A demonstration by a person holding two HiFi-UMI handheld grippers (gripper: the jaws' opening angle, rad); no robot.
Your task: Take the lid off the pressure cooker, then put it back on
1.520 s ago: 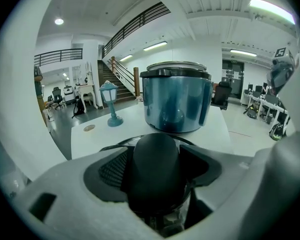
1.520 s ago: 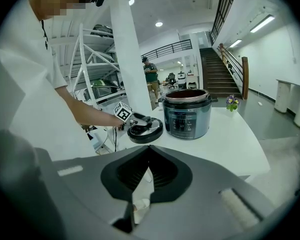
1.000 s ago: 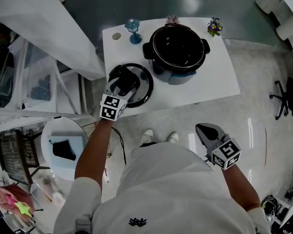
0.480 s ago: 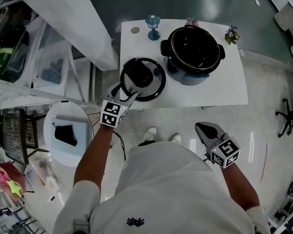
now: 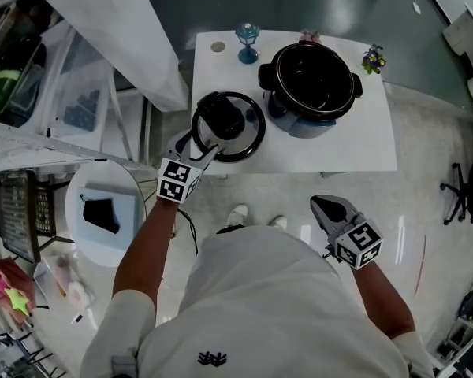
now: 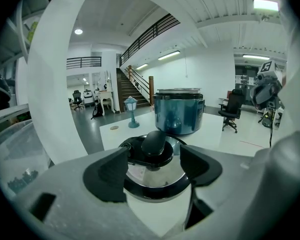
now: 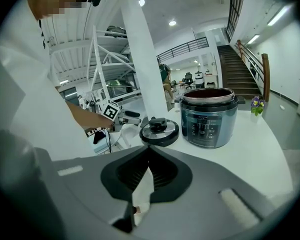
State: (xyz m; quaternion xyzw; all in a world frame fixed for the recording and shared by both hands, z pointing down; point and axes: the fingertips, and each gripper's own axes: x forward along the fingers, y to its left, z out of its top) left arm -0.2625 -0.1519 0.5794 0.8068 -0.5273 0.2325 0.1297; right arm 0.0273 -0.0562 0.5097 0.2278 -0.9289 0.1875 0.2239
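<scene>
- One lid (image 5: 229, 124), black-rimmed with a steel top and one black knob, lies flat on the table (image 5: 363, 152), near its front-left edge.
- One pressure cooker (image 5: 314, 81) stands just to the right of the lid. It is open, with its dark inner pot showing. The right gripper view shows a narrow gap between lid and cooker.
- There are two grippers.
- The left gripper (image 5: 197, 148) points at the lid's near-left rim from off the table edge. Its jaws stand wide apart with nothing between them. In its own view the knob shows through the gap, just ahead of the fingertips and untouched.
- The right gripper (image 5: 329, 208) is held low by the person's body, over the floor and well apart from the table. Its jaws are pressed together and empty, and lid and cooker show far ahead of them.
- Along the table's back edge stand one small blue goblet-shaped ornament (image 5: 247, 42), one flat round disc (image 5: 218, 48) and one little pot of purple flowers (image 5: 372, 57).
- The table is a single white rectangle on a glossy pale floor, which turns dark green beyond it.
- One round white stand (image 5: 102, 223) with a black item on it sits to the left.
- One staircase (image 6: 132, 86) with a railing rises behind.
- One black office chair (image 6: 232, 109) stands to the right.
</scene>
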